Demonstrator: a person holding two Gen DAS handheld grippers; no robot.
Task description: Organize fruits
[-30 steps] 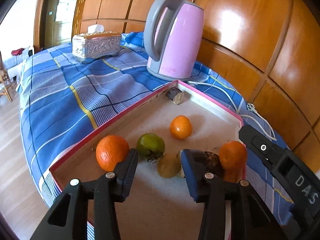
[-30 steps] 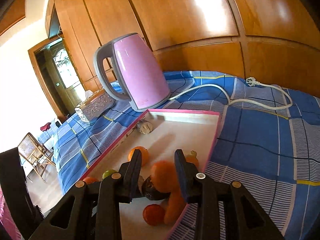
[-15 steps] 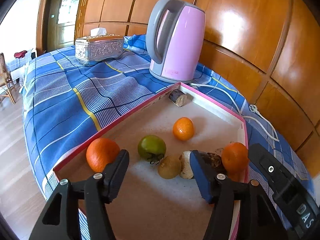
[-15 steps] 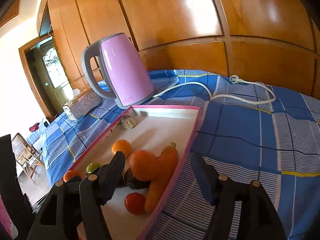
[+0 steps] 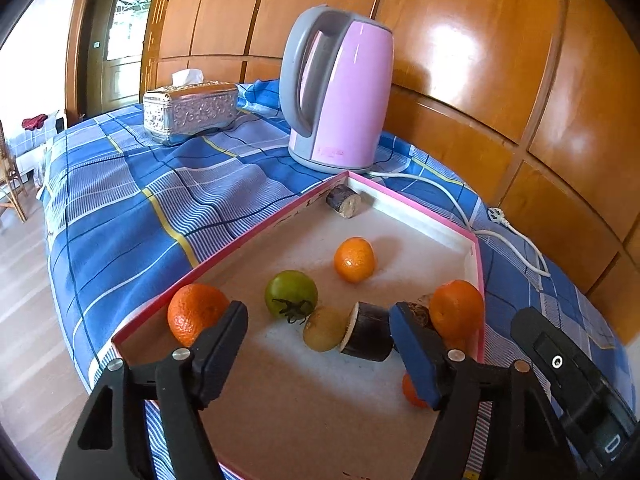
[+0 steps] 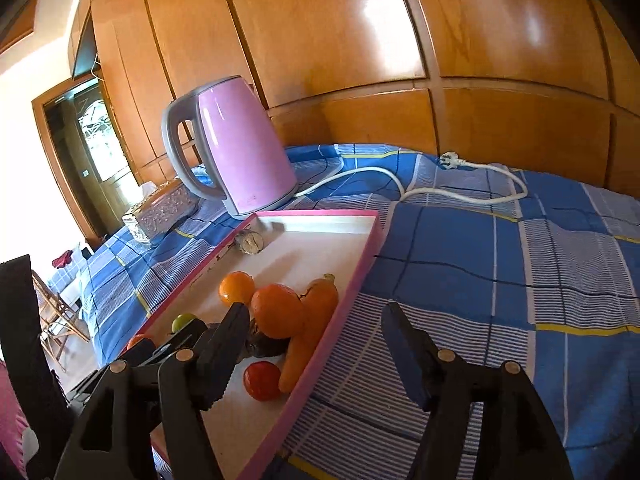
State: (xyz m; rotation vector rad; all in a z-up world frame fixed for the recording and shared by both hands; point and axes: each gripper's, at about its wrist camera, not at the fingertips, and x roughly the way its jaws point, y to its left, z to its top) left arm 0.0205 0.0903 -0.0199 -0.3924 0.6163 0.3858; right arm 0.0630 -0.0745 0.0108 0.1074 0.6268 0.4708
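A pink-rimmed tray [image 5: 256, 236] lies on the blue checked cloth. In the left wrist view it holds an orange [image 5: 194, 312] at the near left, a green tomato [image 5: 291, 293], a kiwi [image 5: 323, 334], a dark eggplant piece [image 5: 368, 332], a small orange [image 5: 354, 259], another orange [image 5: 456, 308] by the right rim and a wood-like chunk [image 5: 343, 201] in the far corner. My left gripper [image 5: 318, 352] is open and empty just above the kiwi. My right gripper [image 6: 312, 348] is open and empty over the tray's right rim [image 6: 340, 304], near an orange [image 6: 278, 311], a carrot [image 6: 310, 328] and a red tomato [image 6: 262, 380].
A pink electric kettle [image 5: 340, 88] stands behind the tray, its white cord [image 6: 460, 194] trailing over the cloth to the right. A silver tissue box [image 5: 190, 110] sits at the far left. A wooden panel wall [image 6: 440, 40] backs the table. The right gripper's body [image 5: 576, 384] shows at the lower right.
Both grippers have opened wide and drawn back. The right gripper let go of the orange, which now rests by the carrot in the tray.
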